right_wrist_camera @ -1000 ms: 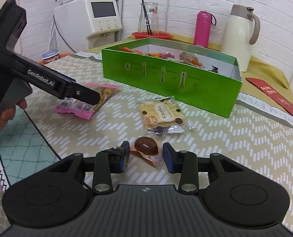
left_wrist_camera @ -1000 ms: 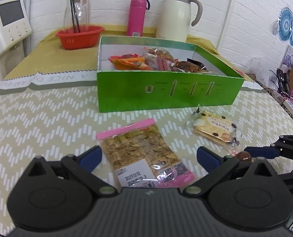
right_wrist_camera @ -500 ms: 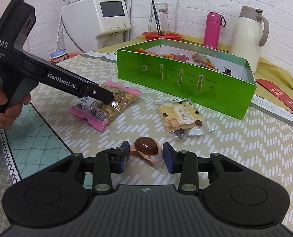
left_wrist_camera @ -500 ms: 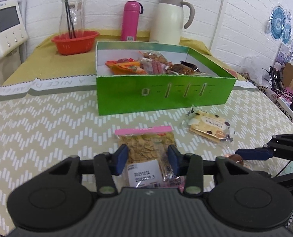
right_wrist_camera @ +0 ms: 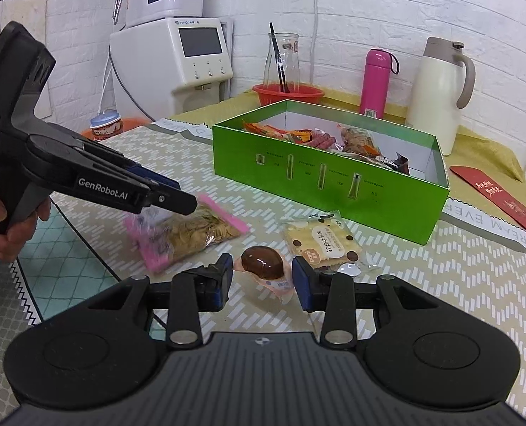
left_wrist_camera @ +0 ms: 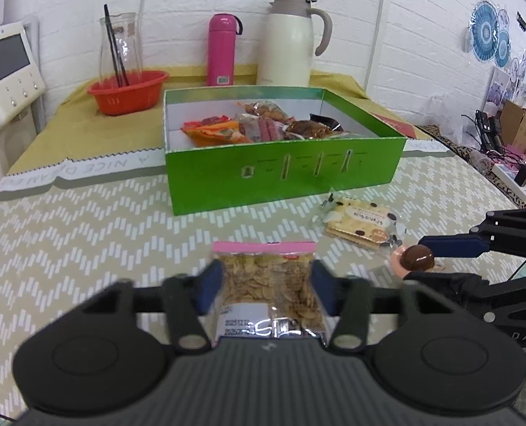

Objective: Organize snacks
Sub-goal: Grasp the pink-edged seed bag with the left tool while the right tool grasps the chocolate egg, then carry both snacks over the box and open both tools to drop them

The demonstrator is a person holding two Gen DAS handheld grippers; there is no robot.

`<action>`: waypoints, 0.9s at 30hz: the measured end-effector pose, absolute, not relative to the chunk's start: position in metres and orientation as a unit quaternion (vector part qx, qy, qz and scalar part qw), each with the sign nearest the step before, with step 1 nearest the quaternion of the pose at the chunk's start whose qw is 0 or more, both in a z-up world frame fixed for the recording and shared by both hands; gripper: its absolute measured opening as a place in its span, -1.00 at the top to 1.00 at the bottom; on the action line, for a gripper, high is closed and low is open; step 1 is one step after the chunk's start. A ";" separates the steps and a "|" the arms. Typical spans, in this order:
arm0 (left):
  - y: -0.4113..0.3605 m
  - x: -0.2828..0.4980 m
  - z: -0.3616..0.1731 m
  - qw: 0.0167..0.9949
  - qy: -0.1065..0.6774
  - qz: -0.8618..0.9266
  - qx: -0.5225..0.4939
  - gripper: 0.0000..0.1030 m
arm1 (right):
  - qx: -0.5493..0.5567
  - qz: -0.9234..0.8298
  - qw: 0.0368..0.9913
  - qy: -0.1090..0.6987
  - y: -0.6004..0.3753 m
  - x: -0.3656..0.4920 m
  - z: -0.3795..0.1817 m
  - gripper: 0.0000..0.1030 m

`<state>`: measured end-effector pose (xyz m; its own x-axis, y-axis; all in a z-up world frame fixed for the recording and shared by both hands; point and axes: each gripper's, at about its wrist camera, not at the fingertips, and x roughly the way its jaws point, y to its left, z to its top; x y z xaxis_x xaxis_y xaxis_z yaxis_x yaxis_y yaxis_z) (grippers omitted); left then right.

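While the left gripper (left_wrist_camera: pixel 265 285) had, a moment before, only straddled the seed packet (left_wrist_camera: pixel 267 284) on the table, its blue pads (left_wrist_camera: pixel 211 284) now pinched the bag's sides and tipped it up off the zigzag cloth (left_wrist_camera: pixel 85 234), so the lift looked under way. The right gripper (right_wrist_camera: pixel 263 280) had not changed: jaws part-closed, bracketing the wrapped chocolate egg (right_wrist_camera: pixel 263 267), though contact could not be confirmed. Just beyond that egg lay the biscuit packet (right_wrist_camera: pixel 321 245), not yet touched. Farther ahead of both stood the green box (left_wrist_camera: pixel 284 174), already holding several snacks, with bare floor at its near-left corner. Its near wall stood tall, so the bag would probably need raising clear of the rim. Open cloth lay between the tools and the box.
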<state>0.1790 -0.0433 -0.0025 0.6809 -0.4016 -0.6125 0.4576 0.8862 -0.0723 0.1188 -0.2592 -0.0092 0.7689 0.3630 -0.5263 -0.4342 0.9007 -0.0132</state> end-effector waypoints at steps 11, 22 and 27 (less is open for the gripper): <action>-0.055 0.190 -0.023 0.896 0.359 -0.247 0.087 -0.26 | -0.056 0.212 0.938 0.268 -0.261 0.121 -0.012 -0.27; -0.052 0.184 -0.009 0.900 0.345 -0.255 0.080 0.21 | -0.054 0.208 0.944 0.250 -0.261 0.125 0.001 -0.27; -0.049 0.183 -0.004 0.902 0.340 -0.255 0.075 0.33 | -0.053 0.206 0.947 0.240 -0.262 0.126 0.008 -0.27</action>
<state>0.1826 -0.0494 -0.0036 0.6386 -0.4085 -0.6521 0.5108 0.8589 -0.0378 0.1264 -0.2624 0.0082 0.8001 0.3637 -0.4771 -0.4150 0.9098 -0.0025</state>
